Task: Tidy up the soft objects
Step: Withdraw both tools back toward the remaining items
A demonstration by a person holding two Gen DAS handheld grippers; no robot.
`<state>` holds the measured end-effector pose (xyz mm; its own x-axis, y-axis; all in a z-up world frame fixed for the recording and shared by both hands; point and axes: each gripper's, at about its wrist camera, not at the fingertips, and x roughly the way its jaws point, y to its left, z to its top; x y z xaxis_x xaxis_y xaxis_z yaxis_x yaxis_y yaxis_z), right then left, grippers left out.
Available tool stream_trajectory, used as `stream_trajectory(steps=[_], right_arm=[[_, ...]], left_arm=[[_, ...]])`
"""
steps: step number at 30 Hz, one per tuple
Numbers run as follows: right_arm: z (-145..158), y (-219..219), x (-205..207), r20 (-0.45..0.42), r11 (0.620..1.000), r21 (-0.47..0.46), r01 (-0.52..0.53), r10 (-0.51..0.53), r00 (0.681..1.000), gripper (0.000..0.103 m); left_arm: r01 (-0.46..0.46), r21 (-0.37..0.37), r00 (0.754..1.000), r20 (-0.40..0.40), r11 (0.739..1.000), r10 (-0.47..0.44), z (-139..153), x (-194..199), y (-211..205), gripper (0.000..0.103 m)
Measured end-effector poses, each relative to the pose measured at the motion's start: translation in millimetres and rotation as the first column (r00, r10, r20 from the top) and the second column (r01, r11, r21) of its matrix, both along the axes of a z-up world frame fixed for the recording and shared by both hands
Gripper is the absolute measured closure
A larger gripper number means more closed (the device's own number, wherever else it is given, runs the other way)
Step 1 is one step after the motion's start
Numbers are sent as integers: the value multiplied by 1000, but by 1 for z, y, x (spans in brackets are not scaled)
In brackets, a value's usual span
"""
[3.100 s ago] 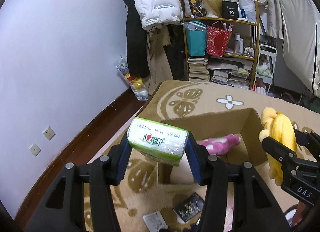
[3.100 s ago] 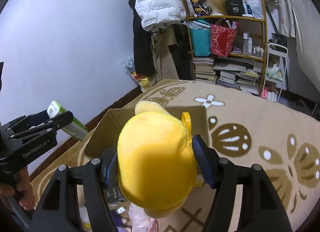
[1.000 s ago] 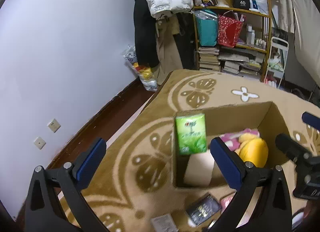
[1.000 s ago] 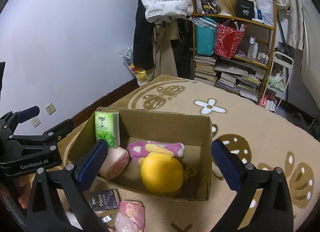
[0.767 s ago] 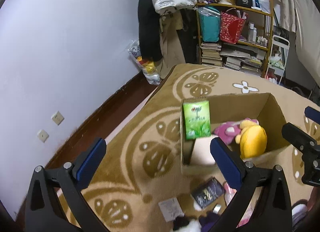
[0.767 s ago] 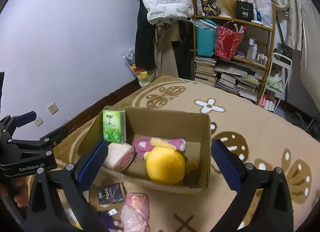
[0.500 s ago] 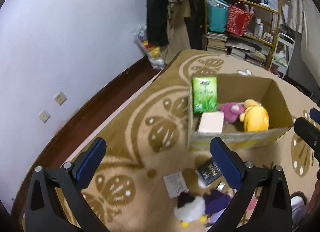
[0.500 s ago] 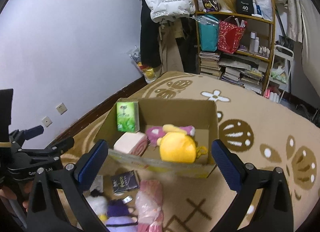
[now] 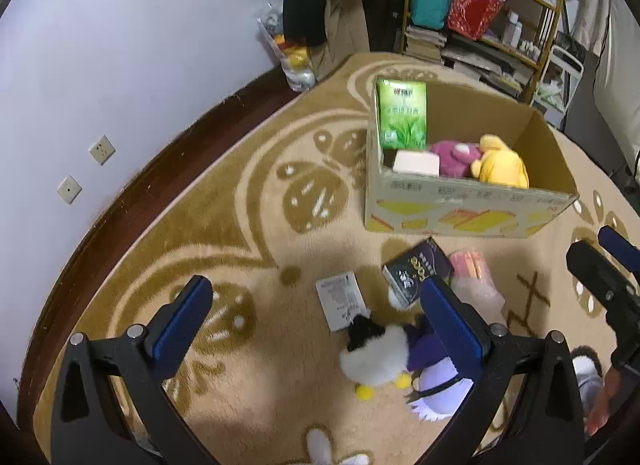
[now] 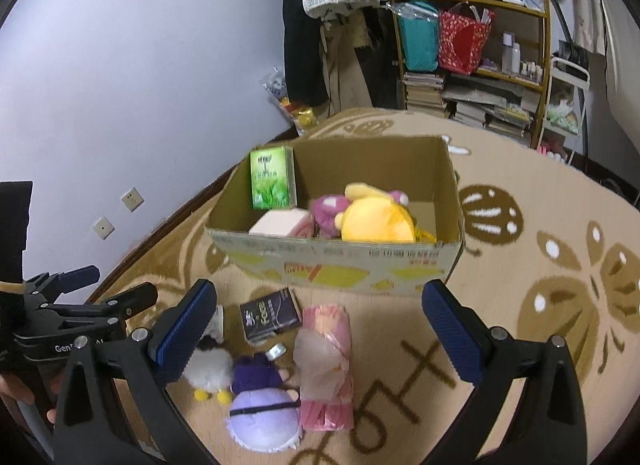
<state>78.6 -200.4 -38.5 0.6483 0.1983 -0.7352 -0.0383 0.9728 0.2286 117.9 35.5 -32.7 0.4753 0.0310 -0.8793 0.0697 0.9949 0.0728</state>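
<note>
Both your grippers hang above the rug (image 9: pixel 248 201) with nothing in them. Your left gripper (image 9: pixel 316 317) has its jaws spread wide, and so does your right gripper (image 10: pixel 320 329), blue pads well apart on each.

Look at the cardboard box (image 10: pixel 340 265) sitting on the rug ahead of you. Inside, a green tissue pack (image 10: pixel 271 178) stands upright against the left wall. Just below it lies a pale pink roll (image 10: pixel 280 225), and beside that a magenta plush (image 10: pixel 326 207) touches a yellow plush (image 10: pixel 376 221) that fills the middle of the box.

In front of the box, outside it, soft things lie on the rug. A pink plastic-wrapped bundle (image 10: pixel 324 365) lies lengthwise between your right jaws. Just left of it there's a purple plush (image 10: pixel 262 413), and touching that a black-and-white plush (image 10: pixel 210 365) with yellow feet. A dark tissue pack (image 10: pixel 270 315) sits near the box's front wall, with a small silver object (image 10: pixel 277 351) just beneath it. From the left wrist view you also see a flat white packet (image 9: pixel 342 301) beside the dark pack.

Behind the box, a shelf (image 10: pixel 472 45) holds books and bags against the far wall.
</note>
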Motion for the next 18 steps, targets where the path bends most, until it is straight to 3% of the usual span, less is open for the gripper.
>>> stream_trajectory(steps=[18], right_arm=[[-60,-6,3,-159,999,20,36,-33,987,2]], left_arm=[[24,14,972,-233,1000,-20,-59,10,-11,0]])
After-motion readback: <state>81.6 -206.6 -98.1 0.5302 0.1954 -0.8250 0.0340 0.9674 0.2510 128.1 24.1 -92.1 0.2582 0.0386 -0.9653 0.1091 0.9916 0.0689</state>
